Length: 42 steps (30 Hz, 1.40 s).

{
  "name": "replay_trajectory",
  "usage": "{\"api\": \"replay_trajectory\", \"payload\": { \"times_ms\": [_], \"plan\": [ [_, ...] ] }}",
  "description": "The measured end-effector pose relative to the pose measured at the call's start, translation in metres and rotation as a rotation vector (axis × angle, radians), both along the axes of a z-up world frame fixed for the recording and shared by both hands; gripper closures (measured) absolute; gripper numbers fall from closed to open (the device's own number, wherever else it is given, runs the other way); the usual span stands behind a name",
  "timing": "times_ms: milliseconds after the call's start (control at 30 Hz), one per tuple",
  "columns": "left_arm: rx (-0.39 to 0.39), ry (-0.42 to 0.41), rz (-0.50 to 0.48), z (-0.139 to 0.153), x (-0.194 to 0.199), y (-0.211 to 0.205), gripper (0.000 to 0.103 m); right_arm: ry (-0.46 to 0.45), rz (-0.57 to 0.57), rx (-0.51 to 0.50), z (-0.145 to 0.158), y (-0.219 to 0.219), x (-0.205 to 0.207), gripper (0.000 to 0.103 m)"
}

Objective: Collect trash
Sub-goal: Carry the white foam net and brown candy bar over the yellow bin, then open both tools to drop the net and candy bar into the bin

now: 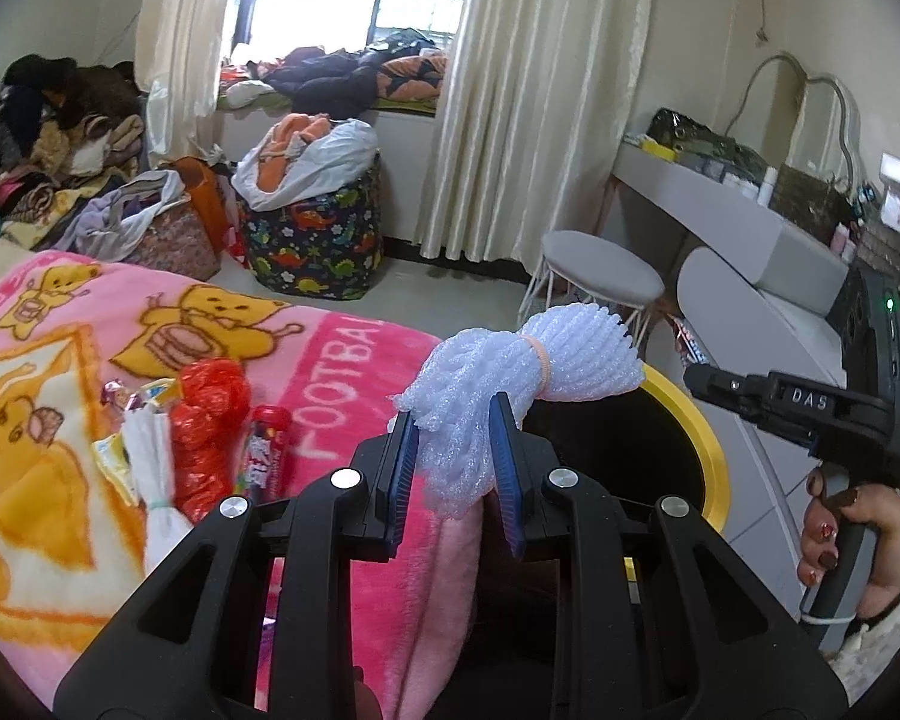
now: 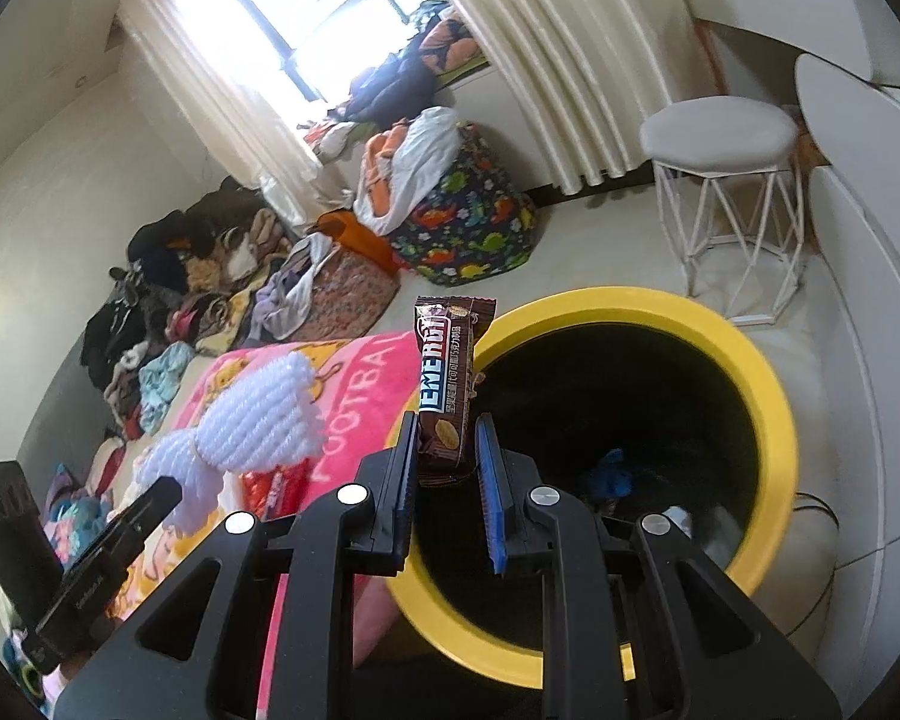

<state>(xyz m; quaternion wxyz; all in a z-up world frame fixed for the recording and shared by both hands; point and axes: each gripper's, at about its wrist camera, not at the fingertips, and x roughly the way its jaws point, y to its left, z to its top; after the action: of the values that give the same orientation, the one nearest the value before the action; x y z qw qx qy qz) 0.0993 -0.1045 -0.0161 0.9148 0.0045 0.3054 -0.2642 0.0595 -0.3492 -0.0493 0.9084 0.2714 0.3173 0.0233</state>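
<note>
Over the yellow-rimmed bin (image 2: pixel 744 360), right hand-held gripper (image 2: pixel 447 462) seemingly pinching snack wrapper (image 2: pixel 450 384), left hand-held gripper (image 1: pixel 453 450) clamping foam netting (image 1: pixel 510 372).

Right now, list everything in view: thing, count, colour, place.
Foam net: one, white, in left gripper.
Snack bar wrapper: one, brown, between right gripper's fingers, above bin.
Trash bin: one, yellow rim, black inside, beside bed.
Blanket: one, pink, on bed.
Red net: one, on blanket.
Candy tube: one, red, on blanket.
Stool: one, white.
Dinosaur bag: one, dark, by window.
Left gripper: black, shut.
Right gripper: black; grip unclear.
</note>
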Motion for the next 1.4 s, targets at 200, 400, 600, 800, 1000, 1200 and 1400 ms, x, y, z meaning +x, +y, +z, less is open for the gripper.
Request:
{"api": "replay_trajectory", "payload": {
  "times_ms": [200,400,600,800,1000,1200,1400],
  "plan": [
    [0.064,0.012,-0.048,-0.012,0.001,-0.031,0.085,0.021,-0.057,-0.011,-0.008,-0.016,-0.004,0.085],
    [0.127,0.016,-0.105,-0.026,0.002,-0.064,0.085,0.049,-0.103,-0.003,-0.02,-0.035,-0.007,0.085],
    [0.202,0.033,-0.161,-0.045,0.01,-0.098,0.085,0.099,-0.139,0.006,-0.038,-0.049,-0.005,0.085],
    [0.229,0.045,-0.193,-0.059,0.017,-0.115,0.084,0.15,-0.157,0.017,-0.055,-0.058,-0.001,0.084],
    [0.225,0.053,-0.215,-0.063,0.026,-0.124,0.073,0.185,-0.144,0.008,-0.063,-0.059,0.007,0.071],
    [0.178,0.04,-0.175,-0.059,0.028,-0.114,0.032,0.179,-0.159,-0.003,-0.063,-0.058,0.005,0.049],
    [0.113,0.042,-0.116,-0.052,0.03,-0.093,0.014,0.17,-0.175,-0.003,-0.061,-0.057,0.004,0.042]
  ]
}}
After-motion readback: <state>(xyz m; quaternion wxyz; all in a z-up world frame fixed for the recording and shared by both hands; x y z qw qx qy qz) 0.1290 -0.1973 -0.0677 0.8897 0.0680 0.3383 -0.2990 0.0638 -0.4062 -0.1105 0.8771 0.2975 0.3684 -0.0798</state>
